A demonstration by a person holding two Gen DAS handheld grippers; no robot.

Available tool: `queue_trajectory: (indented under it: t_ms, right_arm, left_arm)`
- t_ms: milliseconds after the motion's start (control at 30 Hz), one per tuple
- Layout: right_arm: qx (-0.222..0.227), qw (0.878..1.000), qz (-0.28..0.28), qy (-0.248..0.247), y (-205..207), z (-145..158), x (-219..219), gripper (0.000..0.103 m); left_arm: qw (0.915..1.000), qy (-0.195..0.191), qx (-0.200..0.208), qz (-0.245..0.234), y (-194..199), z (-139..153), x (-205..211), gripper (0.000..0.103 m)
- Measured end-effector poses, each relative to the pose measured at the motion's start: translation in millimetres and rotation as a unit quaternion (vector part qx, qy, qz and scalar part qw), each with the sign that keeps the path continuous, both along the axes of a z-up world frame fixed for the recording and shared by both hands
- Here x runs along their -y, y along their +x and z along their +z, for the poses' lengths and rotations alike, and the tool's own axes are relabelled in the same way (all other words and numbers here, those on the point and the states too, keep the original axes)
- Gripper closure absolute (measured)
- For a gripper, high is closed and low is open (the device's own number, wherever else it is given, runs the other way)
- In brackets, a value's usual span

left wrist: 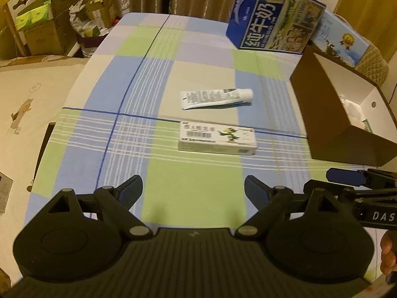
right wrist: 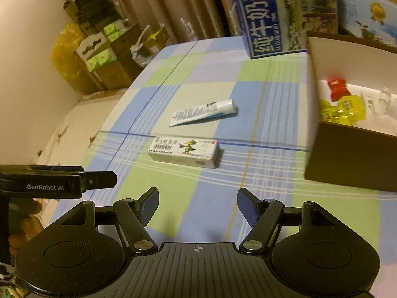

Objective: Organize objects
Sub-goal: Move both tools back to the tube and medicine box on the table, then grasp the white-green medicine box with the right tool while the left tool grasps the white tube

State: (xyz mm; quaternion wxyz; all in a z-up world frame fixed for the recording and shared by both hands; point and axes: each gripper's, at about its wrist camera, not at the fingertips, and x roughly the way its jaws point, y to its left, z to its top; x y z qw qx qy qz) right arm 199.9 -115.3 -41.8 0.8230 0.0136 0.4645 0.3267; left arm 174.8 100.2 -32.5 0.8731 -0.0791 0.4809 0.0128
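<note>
A: Surface?
B: Checked tablecloth, cluttered room behind.

A: Tools?
B: Left gripper and right gripper both spread, empty, near edge.

A: Items?
B: Carton ahead, tube beyond; brown box right, likely their destination.

The left gripper is seen at the bottom of its frame, its jaws spread wide with nothing between them. The right gripper is seen low in its frame, spread wide too and empty.

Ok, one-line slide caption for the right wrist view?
Open right gripper faces ointment box and tube beside brown bin.
</note>
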Motion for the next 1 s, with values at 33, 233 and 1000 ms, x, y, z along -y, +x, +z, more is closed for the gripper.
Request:
queue_trajectory:
  t_ms: [33,233,1000]
  right_arm:
    - [0.001,1.000,0.003,-0.002,1.7,-2.4,-3.6,0.036]
    - [0.014,0.999,0.024,-0.026,14.2,-14.7,-27.7,0.036]
    - [0.050,0.985,0.159,-0.051,87.5,-66.3,-120.3,0.036]
  left_arm:
    - [1.0000,0.000,-0.002,0.001,1.3,-2.3,-2.7,0.016]
    - [0.9997,0.007,-0.021,0.008,14.5,-18.0,-15.8,0.016]
    - [0.9973,0.016,-0.065,0.032,74.5,-65.3,-61.1,0.016]
